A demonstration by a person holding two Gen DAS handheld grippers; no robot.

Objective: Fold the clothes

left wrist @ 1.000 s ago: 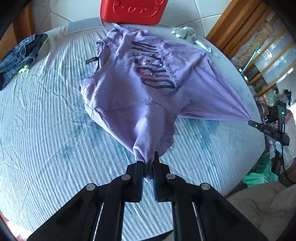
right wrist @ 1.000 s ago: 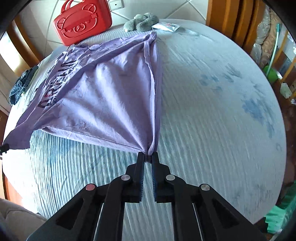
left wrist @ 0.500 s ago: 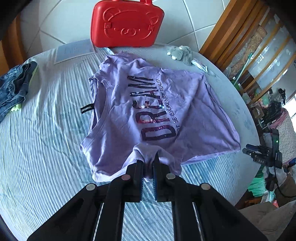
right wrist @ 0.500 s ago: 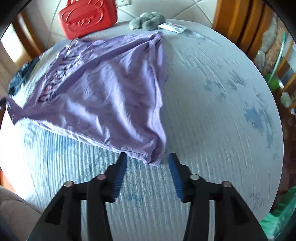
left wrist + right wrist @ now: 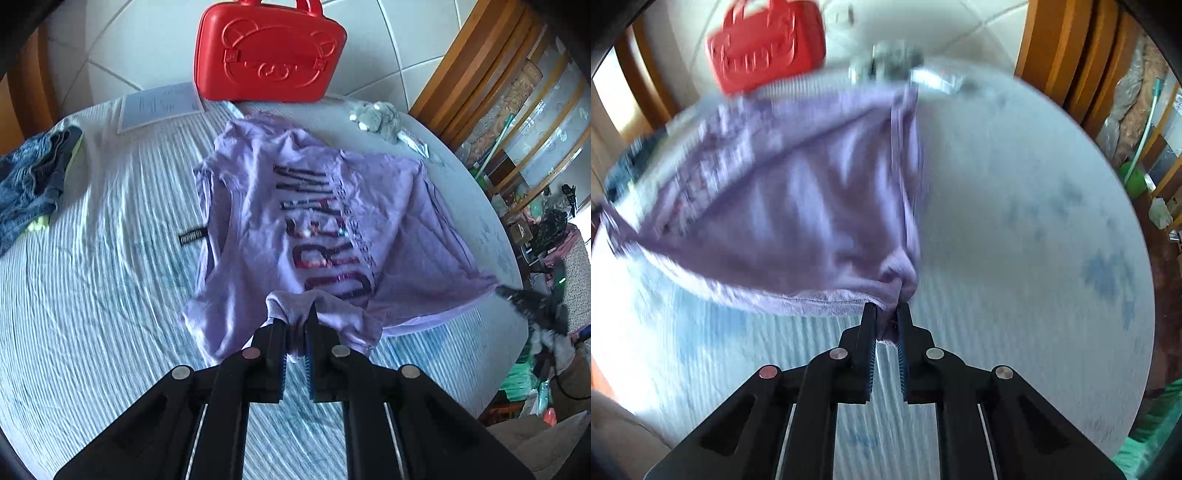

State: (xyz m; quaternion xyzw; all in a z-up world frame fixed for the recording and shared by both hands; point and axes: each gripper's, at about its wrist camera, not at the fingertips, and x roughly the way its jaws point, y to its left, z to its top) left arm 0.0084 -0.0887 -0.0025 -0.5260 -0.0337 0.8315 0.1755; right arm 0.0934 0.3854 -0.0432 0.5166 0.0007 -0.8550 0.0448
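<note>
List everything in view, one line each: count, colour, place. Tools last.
T-shirt: one, lilac with dark lettering, spread across the middle of the bed.
Bedsheet: one, pale blue with stripes, under everything.
Case: one, red with a bear face, far edge of the bed.
Denim garment: one, blue, crumpled at the left edge.
Paper sheet: one, white, beside the case.
Plush toy: one, grey, far right.
Left tool: one, black, shut on a T-shirt sleeve.
Right tool: one, black, jaws closing on the T-shirt's corner.
</note>
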